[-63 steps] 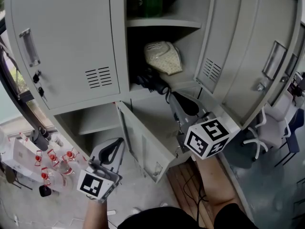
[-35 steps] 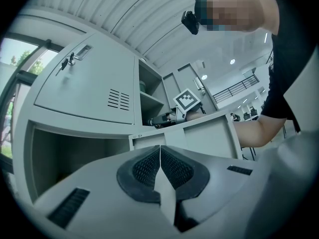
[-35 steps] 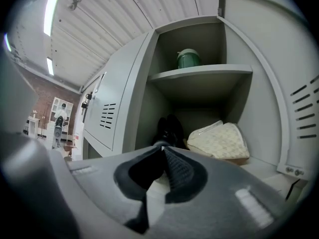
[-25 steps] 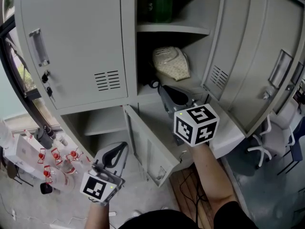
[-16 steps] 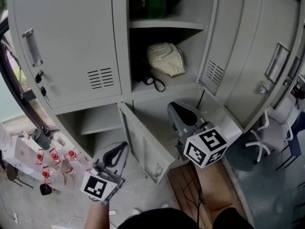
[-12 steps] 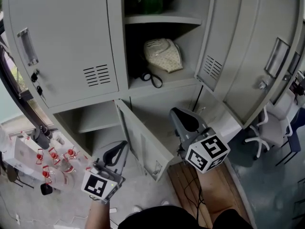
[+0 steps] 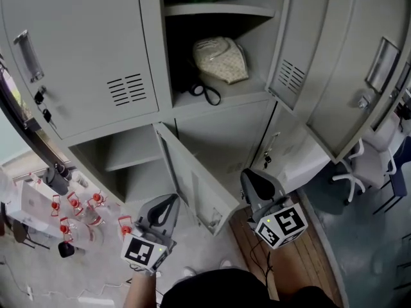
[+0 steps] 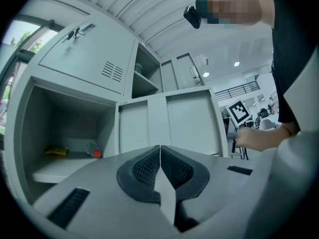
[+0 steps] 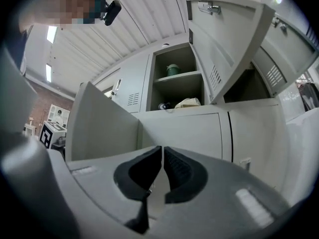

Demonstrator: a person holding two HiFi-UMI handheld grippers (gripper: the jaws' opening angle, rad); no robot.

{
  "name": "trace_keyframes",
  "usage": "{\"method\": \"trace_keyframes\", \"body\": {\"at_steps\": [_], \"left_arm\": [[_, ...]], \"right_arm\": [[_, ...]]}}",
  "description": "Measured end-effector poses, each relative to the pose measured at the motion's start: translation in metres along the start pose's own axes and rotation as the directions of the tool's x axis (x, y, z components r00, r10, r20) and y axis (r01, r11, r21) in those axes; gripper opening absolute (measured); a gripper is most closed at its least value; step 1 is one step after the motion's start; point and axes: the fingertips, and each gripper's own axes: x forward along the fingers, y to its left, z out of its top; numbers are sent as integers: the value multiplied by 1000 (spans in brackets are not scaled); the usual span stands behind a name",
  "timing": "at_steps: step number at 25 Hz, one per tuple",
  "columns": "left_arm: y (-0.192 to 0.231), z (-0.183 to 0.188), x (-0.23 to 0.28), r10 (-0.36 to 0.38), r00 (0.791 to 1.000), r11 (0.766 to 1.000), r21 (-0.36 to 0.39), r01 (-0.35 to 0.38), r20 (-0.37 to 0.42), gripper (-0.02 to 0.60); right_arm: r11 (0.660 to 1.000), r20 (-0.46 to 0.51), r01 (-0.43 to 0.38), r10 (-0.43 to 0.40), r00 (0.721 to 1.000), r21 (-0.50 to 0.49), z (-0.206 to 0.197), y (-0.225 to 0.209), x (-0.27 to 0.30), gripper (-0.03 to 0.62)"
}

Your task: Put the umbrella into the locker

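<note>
I read left gripper (image 7: 168, 203) and right gripper (image 7: 252, 177) clenched, empty; umbrella (image 7: 207, 94) shelved. I'd shut locker door (image 7: 307, 47) gently, strap clear.

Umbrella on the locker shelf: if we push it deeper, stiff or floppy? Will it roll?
The umbrella looks like loose, bunched fabric, so it is probably soft outside and unlikely to roll. Its black strap lies near the shelf edge, likely floppy and apt to snag. Probably light for its size.

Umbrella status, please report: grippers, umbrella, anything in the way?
Left gripper shut, empty. Right gripper shut, empty. Umbrella lies on locker shelf. Lower door stands open between grippers.
</note>
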Motion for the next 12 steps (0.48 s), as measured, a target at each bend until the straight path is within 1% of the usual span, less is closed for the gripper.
{"method": "trace_keyframes", "body": {"at_steps": [4, 7, 8, 10, 12], "left_arm": [[-7, -16, -4, -3, 1000, 999, -44, 2, -24, 8], [-16, -13, -4, -19, 999, 994, -112, 14, -35, 8], [-17, -12, -3, -20, 999, 992, -122, 15, -35, 9], [-16, -12, -4, -17, 999, 994, -113, 13, -30, 8], [-11, -15, -5, -14, 1000, 998, -64, 13, -12, 8]], "right_arm": [[1000, -32, 9, -9, 999, -1, -21, 4, -8, 11], [1000, -32, 13, -13, 999, 12, -28, 6, -12, 11], [1000, -30, 15, -14, 999, 16, -30, 6, -13, 11], [1000, -28, 19, -19, 999, 22, -32, 5, -15, 11], [999, -27, 25, -24, 999, 30, -34, 4, -16, 11]]}}
